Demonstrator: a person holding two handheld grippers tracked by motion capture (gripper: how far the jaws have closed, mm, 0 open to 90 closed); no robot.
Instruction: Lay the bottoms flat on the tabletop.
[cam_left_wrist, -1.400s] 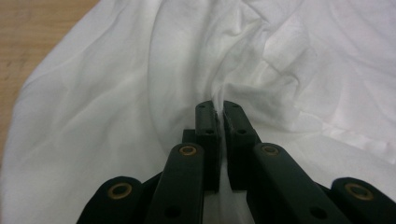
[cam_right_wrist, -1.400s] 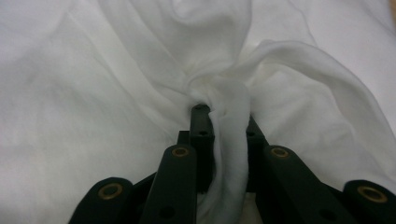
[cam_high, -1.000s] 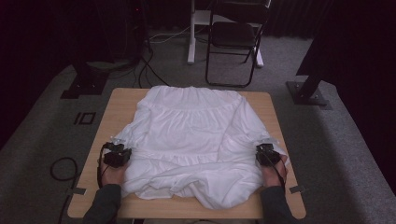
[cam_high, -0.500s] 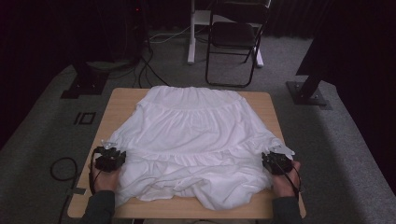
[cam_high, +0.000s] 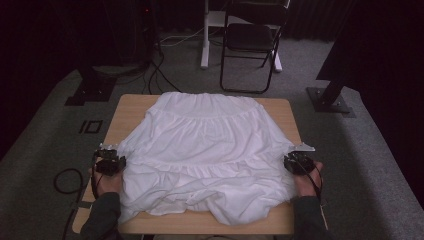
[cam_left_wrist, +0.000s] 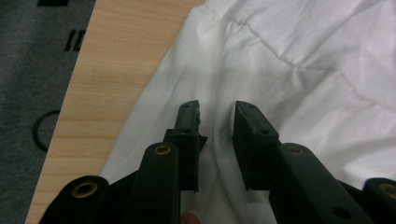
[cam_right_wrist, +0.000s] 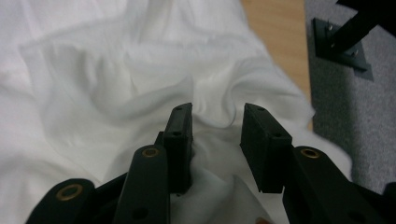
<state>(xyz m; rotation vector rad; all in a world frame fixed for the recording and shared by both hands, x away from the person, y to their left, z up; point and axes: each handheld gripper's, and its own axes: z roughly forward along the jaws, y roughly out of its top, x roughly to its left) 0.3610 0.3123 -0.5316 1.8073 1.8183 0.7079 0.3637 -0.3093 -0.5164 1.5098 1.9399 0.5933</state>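
Note:
A white tiered garment (cam_high: 210, 145) lies spread over the wooden table (cam_high: 135, 107), its near hem rumpled. My left gripper (cam_high: 111, 162) sits at the garment's left edge and my right gripper (cam_high: 296, 161) at its right edge. In the left gripper view the left gripper (cam_left_wrist: 217, 109) is open over the cloth (cam_left_wrist: 303, 70); its jaws have just been opening, then eased slightly closer. In the right gripper view the right gripper (cam_right_wrist: 218, 112) is open after its jaws have just been opening. A soft fold of the cloth (cam_right_wrist: 116, 70) rises between its pads, unpinched.
A black folding chair (cam_high: 250, 40) and a white desk leg (cam_high: 205, 35) stand beyond the table's far edge. Black stand bases rest on the carpet at the left (cam_high: 85, 92) and right (cam_high: 330, 100). A cable loop (cam_high: 65, 180) lies by the near left corner.
Both grippers moved outward to the table's sides, drawing the garment wider, and then let go of its edges. Their jaws now stand apart.

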